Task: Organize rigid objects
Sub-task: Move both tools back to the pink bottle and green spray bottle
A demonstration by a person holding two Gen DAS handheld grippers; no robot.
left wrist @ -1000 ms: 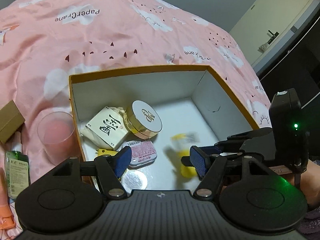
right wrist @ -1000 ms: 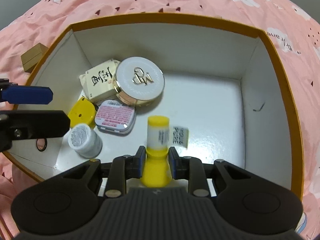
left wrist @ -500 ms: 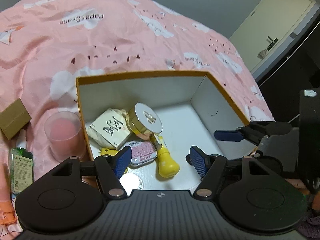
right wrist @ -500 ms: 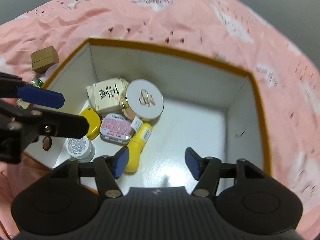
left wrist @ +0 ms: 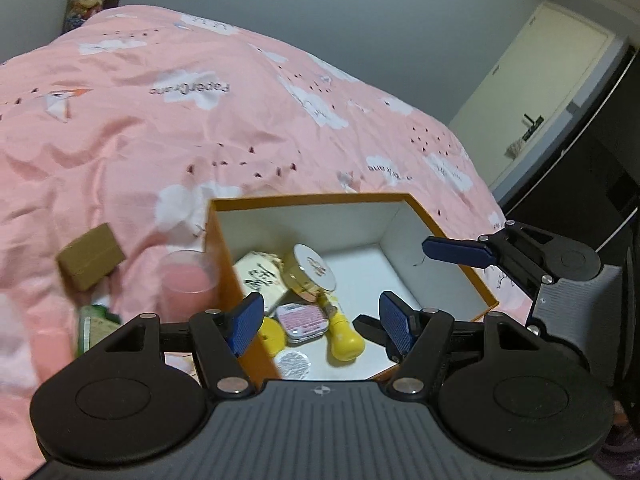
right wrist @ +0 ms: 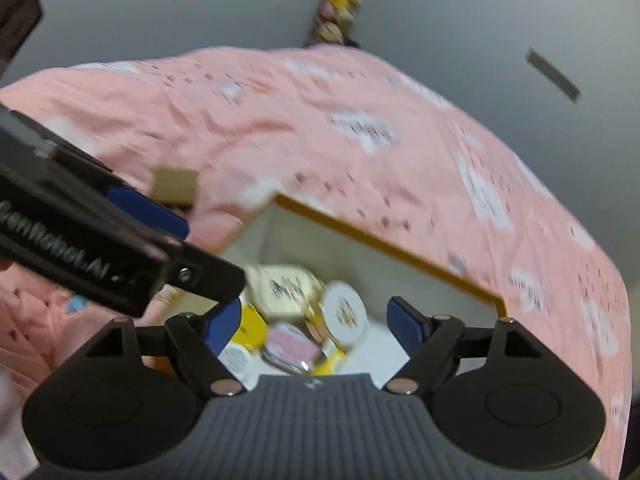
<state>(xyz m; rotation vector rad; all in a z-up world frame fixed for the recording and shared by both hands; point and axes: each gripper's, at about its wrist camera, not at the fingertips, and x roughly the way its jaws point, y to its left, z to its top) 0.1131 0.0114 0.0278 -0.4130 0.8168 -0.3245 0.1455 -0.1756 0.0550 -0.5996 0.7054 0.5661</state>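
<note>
— Container? Contents?
— Orange-rimmed white cardboard box (left wrist: 436, 272) on pink quilt (left wrist: 200, 128); inside, yellow plastic bottle (left wrist: 344, 340) lying flat beside round gold-edged compact (left wrist: 310, 272).
— Grippers?
— Left gripper (left wrist: 320, 320) closing, empty; right gripper (right wrist: 316, 320) opening, empty.

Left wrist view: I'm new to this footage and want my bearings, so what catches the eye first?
An orange-edged white box sits open on a pink cloud-print bedspread, with small items clustered in its near left corner, among them a yellow bottle lying on its side and a round gold compact. Left of the box, on the bedspread, stand a pink cup and a small brown carton.
</note>
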